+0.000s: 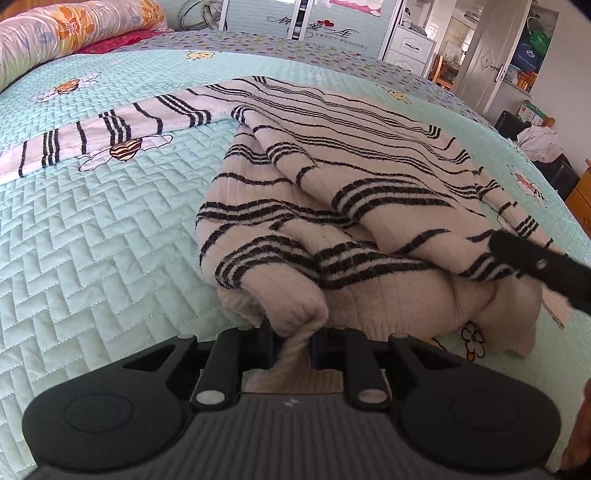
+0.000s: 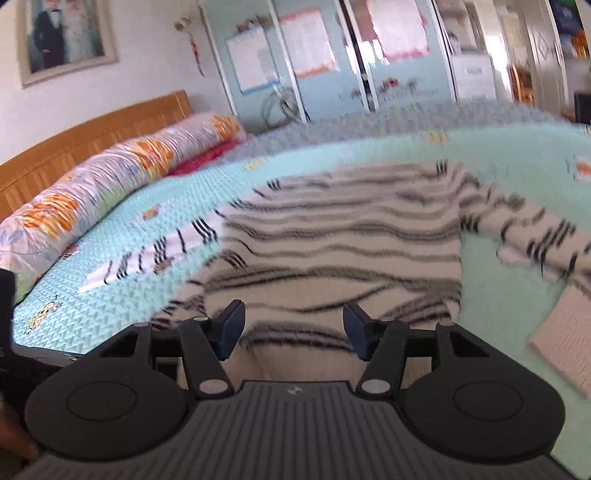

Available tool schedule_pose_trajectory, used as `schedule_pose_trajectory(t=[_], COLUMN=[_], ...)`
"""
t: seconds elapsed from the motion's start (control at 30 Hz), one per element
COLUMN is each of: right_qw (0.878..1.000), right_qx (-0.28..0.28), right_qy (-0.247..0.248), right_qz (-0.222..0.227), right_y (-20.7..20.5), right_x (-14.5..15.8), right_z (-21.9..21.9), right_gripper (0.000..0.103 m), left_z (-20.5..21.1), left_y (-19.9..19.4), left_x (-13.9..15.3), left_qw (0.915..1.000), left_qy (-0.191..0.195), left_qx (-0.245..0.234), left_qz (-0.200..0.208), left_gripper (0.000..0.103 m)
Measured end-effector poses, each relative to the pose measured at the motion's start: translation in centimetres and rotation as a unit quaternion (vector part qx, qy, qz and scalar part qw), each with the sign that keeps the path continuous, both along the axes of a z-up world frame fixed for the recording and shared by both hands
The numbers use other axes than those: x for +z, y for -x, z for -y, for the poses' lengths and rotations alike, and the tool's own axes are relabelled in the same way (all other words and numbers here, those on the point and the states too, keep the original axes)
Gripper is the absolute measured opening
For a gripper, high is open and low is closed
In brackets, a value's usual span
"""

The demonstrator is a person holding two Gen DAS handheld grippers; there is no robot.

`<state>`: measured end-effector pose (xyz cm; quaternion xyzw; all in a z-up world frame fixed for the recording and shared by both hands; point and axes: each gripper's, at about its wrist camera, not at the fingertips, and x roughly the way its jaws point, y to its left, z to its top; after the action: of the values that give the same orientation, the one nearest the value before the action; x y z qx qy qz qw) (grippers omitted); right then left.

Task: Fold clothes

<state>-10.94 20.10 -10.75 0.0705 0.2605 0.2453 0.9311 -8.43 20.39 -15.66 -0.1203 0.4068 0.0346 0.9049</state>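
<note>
A cream sweater with black stripes (image 1: 332,184) lies crumpled on the mint quilted bedspread (image 1: 92,240). One sleeve (image 1: 110,136) stretches flat to the left. My left gripper (image 1: 293,347) is shut on a thick cream fold at the sweater's near edge. A black finger (image 1: 524,254) of my right gripper reaches in from the right over the striped cloth. In the blurred right wrist view, my right gripper (image 2: 293,328) stands open above the sweater (image 2: 332,240), with nothing between its pads. The other sleeve (image 2: 535,236) trails right, and a ribbed cream piece (image 2: 565,332) lies by it.
A rolled floral quilt (image 2: 92,192) lies along the wooden headboard (image 2: 92,129). Pale blue wardrobe doors (image 1: 314,18) stand beyond the bed. At the right are a door (image 1: 487,59), a dark seat with clothes (image 1: 543,144), and a person's hand (image 1: 580,435).
</note>
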Motion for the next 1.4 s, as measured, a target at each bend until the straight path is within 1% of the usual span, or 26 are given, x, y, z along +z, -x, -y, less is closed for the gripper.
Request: schedule_pose_trajectory(t=[0.03, 0.07, 0.1, 0.13, 0.2, 0.27, 0.37, 0.47, 0.5, 0.53, 0.57, 0.6, 0.63, 0.7, 0.83, 0.9, 0.97, 1.03, 1.1, 1.17, 1.3, 1.4], right_qw=[1.0, 1.0, 1.0, 0.998, 0.995, 0.996, 0.997, 0.998, 0.999, 0.999, 0.998, 0.996, 0.995, 0.992, 0.988, 0.985, 0.983, 0.985, 0.987, 0.988, 0.992, 0.995], right_qx=[0.007, 0.016, 0.02, 0.016, 0.003, 0.008, 0.014, 0.011, 0.009, 0.007, 0.008, 0.015, 0.011, 0.004, 0.009, 0.005, -0.008, -0.024, -0.038, -0.045, -0.043, -0.037], right_qy=[0.005, 0.009, 0.01, 0.007, -0.003, 0.005, 0.009, -0.02, -0.024, -0.028, -0.025, -0.024, -0.036, -0.059, -0.108, -0.131, -0.146, -0.135, -0.115, -0.095, -0.056, -0.023], right_qz=[0.01, 0.006, -0.017, -0.055, -0.104, -0.085, -0.08, -0.055, -0.048, -0.042, -0.054, -0.085, -0.094, -0.112, -0.114, -0.115, -0.112, -0.108, -0.106, -0.112, -0.106, -0.092], right_y=[0.1, -0.3, -1.1, -2.0, -3.1, -2.5, -1.6, -0.8, -0.8, -0.9, -1.4, -2.3, -2.4, -2.7, -1.2, -0.1, 1.6, 3.0, 4.2, 4.8, 5.6, 5.3], right_x=[0.1, -0.2, -1.0, -2.1, -4.1, -3.7, -2.6, -1.1, -1.0, -1.0, -1.6, -2.6, -3.1, -4.0, -2.6, -2.0, -1.4, -1.0, -0.7, -0.8, -1.4, -2.1], right_z=[-0.3, -0.7, -0.8, -0.8, -0.5, -0.6, -0.7, 0.0, 0.2, 0.3, 0.3, 0.5, 0.9, 1.8, 3.6, 4.9, 6.4, 7.7, 9.0, 10.0, 10.7, 10.4], right_gripper=[0.06, 0.06, 0.06, 0.06, 0.06, 0.06, 0.06, 0.061, 0.062, 0.068, 0.074, 0.075, 0.074, 0.073, 0.073, 0.073, 0.073, 0.073, 0.073, 0.073, 0.073, 0.073], left_z=[0.0, 0.1, 0.1, 0.1, 0.1, 0.1, 0.2, 0.3, 0.3, 0.3, 0.3, 0.3, 0.3, -0.2, -1.2, -1.4, -1.5, -1.5, -1.3, -0.8, 0.4, 0.9], left_y=[0.0, 0.0, -0.1, -0.1, -0.1, -0.1, -0.1, -0.1, -0.1, -0.1, -0.1, -0.2, -0.2, -0.1, 0.3, 0.7, 1.4, 2.5, 3.9, 5.3, 7.5, 8.4], left_x=[0.0, 0.0, 0.0, 0.0, 0.0, 0.0, 0.0, 0.0, 0.0, 0.0, 0.0, -0.1, -0.1, -0.2, -0.4, -0.2, 0.0, 0.3, 0.7, 0.9, 1.2, 1.1], left_qw=[1.0, 1.0, 1.0, 1.0, 1.0, 1.0, 1.0, 0.9999, 0.9999, 0.9999, 0.9999, 1.0, 1.0, 1.0, 0.9987, 0.9981, 0.9975, 0.9971, 0.9971, 0.9973, 0.9981, 0.9989], left_qy=[-0.001, -0.002, -0.002, -0.003, -0.003, -0.005, -0.009, -0.01, -0.01, -0.011, -0.011, -0.01, -0.008, 0.01, 0.049, 0.058, 0.064, 0.063, 0.053, 0.043, 0.03, 0.027], left_qx=[0.0, 0.0, 0.001, 0.001, 0.001, -0.001, -0.001, 0.0, 0.0, 0.0, 0.0, 0.0, 0.0, 0.002, 0.009, 0.017, 0.028, 0.042, 0.054, 0.058, 0.051, 0.037], left_qz=[0.0, -0.001, -0.001, -0.002, -0.003, -0.003, -0.003, -0.002, -0.003, -0.003, -0.002, -0.002, -0.002, 0.002, 0.01, 0.008, 0.005, -0.001, -0.006, -0.013, -0.017, -0.001], left_gripper=[0.019, 0.019, 0.019, 0.019, 0.019, 0.019, 0.019, 0.019, 0.019, 0.019, 0.019, 0.019, 0.019, 0.02, 0.023, 0.024, 0.031, 0.037, 0.04, 0.041, 0.047, 0.05])
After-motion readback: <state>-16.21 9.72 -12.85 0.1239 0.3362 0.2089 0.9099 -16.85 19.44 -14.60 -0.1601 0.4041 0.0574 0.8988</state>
